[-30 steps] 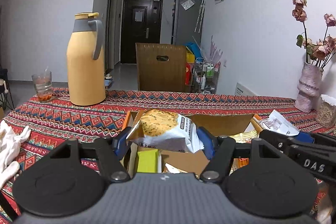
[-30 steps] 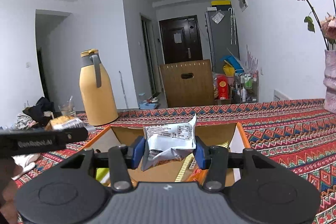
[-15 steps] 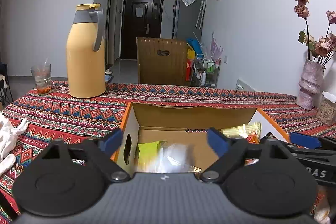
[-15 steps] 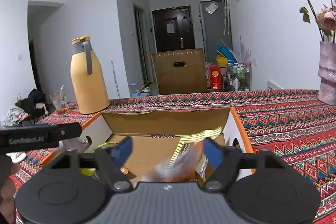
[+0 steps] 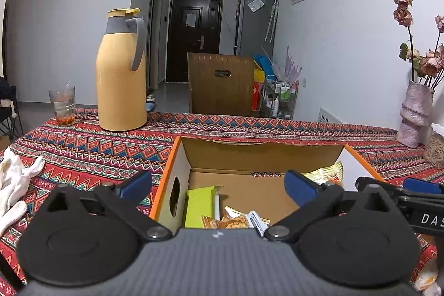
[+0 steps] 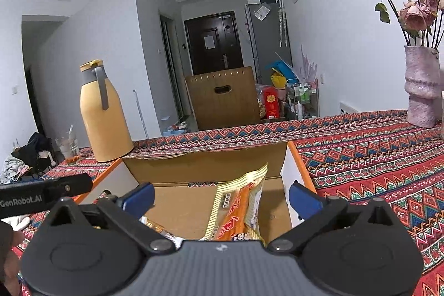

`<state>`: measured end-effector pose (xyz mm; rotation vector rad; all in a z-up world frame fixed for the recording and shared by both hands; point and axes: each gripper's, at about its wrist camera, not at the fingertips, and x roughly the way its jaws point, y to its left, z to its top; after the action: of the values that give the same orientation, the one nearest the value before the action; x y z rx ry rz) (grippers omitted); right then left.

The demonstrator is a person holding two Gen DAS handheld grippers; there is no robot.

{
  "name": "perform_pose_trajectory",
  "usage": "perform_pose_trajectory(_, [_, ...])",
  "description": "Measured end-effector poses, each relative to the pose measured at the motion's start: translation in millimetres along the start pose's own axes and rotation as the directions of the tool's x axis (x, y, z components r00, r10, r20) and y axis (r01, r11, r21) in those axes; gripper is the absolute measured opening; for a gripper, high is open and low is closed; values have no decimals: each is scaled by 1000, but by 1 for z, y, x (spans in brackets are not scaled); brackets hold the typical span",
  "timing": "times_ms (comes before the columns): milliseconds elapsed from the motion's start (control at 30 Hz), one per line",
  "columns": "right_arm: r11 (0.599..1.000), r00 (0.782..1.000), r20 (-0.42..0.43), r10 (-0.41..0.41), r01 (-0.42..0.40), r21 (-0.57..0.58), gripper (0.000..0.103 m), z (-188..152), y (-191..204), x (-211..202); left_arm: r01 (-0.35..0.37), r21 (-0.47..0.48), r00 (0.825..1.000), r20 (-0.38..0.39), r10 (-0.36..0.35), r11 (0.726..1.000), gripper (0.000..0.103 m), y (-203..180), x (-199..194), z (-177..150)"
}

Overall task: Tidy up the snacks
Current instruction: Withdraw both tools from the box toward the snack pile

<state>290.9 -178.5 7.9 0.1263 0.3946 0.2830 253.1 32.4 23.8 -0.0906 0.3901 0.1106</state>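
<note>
Both grippers hang over an open cardboard box point(image 5: 277, 157) that sits on the surface under a red patterned tablecloth point(image 5: 83, 151). The left gripper point(image 5: 217, 185) has its blue fingers point(image 5: 136, 185) spread wide, jaws opening, with nothing between them; below it in the box lie a green packet point(image 5: 198, 203) and an orange snack bag point(image 5: 236, 221). The right gripper point(image 6: 220, 194) is likewise spread wide and opening, gripping nothing, while a yellow-and-orange snack bag point(image 6: 238, 207) leans upright in the box beneath it. A yellow thermos jug point(image 5: 120, 74) stands beyond the box on the left, a vase of dried roses point(image 6: 421, 85) on the right.
</note>
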Motion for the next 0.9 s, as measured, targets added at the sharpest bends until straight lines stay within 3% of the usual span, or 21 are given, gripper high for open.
perform_pose_trajectory(533, [999, 998, 62, 2, 1, -46, 103, 12, 12, -33, -13, 37, 1000, 25, 13, 999, 103, -9, -29, 8])
perform_pose_trajectory(900, [997, 1000, 10, -13, 13, -72, 103, -2, 20, -62, -24, 44, 1000, 10, 24, 999, 103, 1, -62, 0])
